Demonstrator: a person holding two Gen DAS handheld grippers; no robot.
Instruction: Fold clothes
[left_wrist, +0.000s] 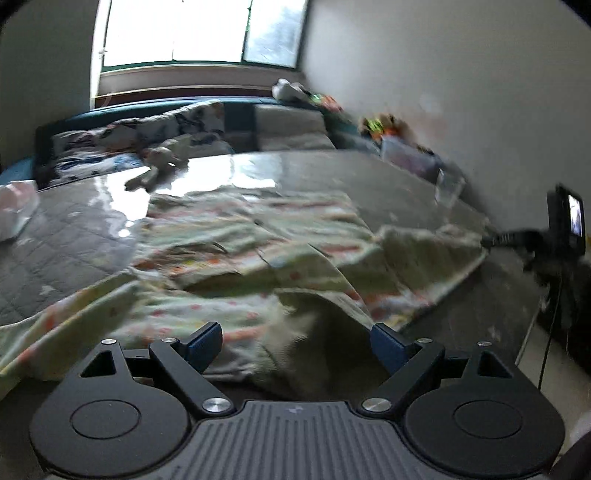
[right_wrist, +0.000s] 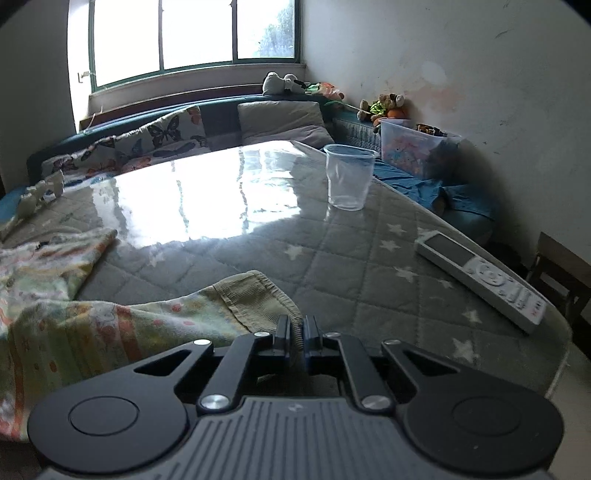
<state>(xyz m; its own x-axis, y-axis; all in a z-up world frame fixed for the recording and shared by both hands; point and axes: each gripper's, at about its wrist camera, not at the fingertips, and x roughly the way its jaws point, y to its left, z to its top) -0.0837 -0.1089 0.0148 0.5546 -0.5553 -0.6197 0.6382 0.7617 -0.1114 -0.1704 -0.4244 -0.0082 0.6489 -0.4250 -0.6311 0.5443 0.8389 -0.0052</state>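
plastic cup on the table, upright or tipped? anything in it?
Upright: the plastic cup stands on its base on the table, rim up. It looks empty; a little clear liquid cannot be ruled out.

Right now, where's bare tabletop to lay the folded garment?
Best patch: the glossy middle of the table, bordered by the garment, the plastic cup and the far pillows. A narrower strip lies between cup and remote. The near-left side is crowded with cloth; the right gripper pinches its cuff.
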